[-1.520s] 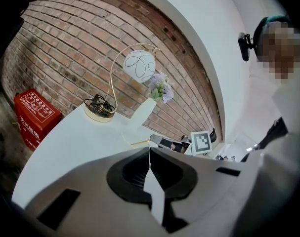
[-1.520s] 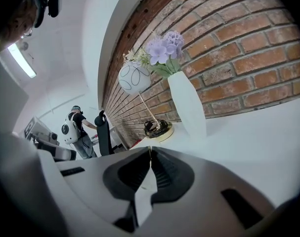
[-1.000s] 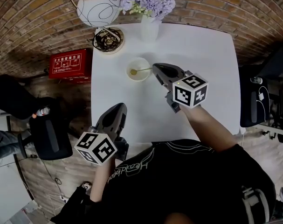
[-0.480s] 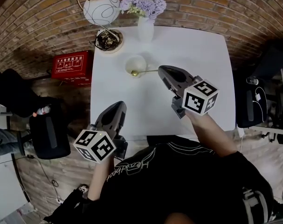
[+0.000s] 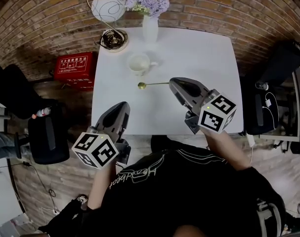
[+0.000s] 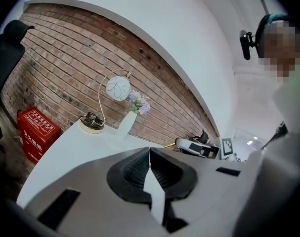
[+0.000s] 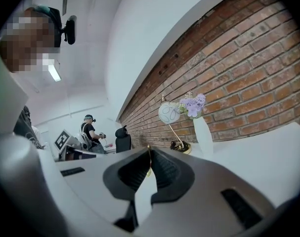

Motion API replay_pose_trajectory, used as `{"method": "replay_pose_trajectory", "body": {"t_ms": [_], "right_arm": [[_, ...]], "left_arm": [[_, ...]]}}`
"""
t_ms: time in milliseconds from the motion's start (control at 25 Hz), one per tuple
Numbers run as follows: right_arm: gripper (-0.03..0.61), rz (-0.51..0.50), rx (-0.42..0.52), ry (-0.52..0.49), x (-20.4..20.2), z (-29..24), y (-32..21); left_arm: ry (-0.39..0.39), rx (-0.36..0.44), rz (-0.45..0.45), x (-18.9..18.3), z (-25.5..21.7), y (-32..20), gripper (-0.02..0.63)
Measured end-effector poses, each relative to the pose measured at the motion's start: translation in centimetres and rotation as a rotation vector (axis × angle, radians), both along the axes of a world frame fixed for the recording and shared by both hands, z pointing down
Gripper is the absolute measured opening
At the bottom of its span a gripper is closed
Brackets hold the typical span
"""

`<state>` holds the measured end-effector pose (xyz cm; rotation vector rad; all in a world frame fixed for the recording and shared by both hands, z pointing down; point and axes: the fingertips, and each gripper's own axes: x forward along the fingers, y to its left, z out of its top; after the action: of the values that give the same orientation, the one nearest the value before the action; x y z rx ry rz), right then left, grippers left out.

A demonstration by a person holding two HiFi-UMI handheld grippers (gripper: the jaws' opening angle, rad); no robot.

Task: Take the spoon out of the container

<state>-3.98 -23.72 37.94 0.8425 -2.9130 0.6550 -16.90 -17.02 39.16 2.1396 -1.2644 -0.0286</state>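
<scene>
A small white cup [image 5: 139,63] stands on the white table [image 5: 199,58], left of centre. The gold spoon [image 5: 150,84] is outside the cup, level above the table in front of it, its bowl pointing left. My right gripper [image 5: 172,83] is shut on the end of the spoon's handle; in the right gripper view the thin gold handle [image 7: 149,161] runs between the closed jaws of the right gripper [image 7: 149,152]. My left gripper [image 5: 121,110] hovers at the table's front left edge, shut and holding nothing. The left gripper view shows the left gripper [image 6: 150,150] with its jaws together.
At the table's back stand a white globe lamp [image 5: 108,6] on a gold base [image 5: 113,39] and a white vase of purple flowers [image 5: 150,28]. A red box [image 5: 74,66] and a black chair [image 5: 48,137] sit on the floor to the left; another chair [image 5: 261,112] stands right.
My right gripper has drawn back toward me with the spoon, whose bowl has come out of the cup and now hangs in front of it. The left gripper has hardly moved.
</scene>
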Motion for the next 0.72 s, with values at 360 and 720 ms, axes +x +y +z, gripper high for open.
{"method": "replay_pose_trajectory", "body": {"t_ms": [360,720], "right_arm": [[0.000,-0.015,0.029,0.012,0.7,-0.2,1.8],[0.000,-0.015,0.016,0.034,0.8,0.3,1.0]], "left_arm": [[-0.023,0.023,0.005,0.6,-0.6,0.5,0.005],[-0.025,0.022,0.005,0.5,-0.5,-0.6,0.006]]}}
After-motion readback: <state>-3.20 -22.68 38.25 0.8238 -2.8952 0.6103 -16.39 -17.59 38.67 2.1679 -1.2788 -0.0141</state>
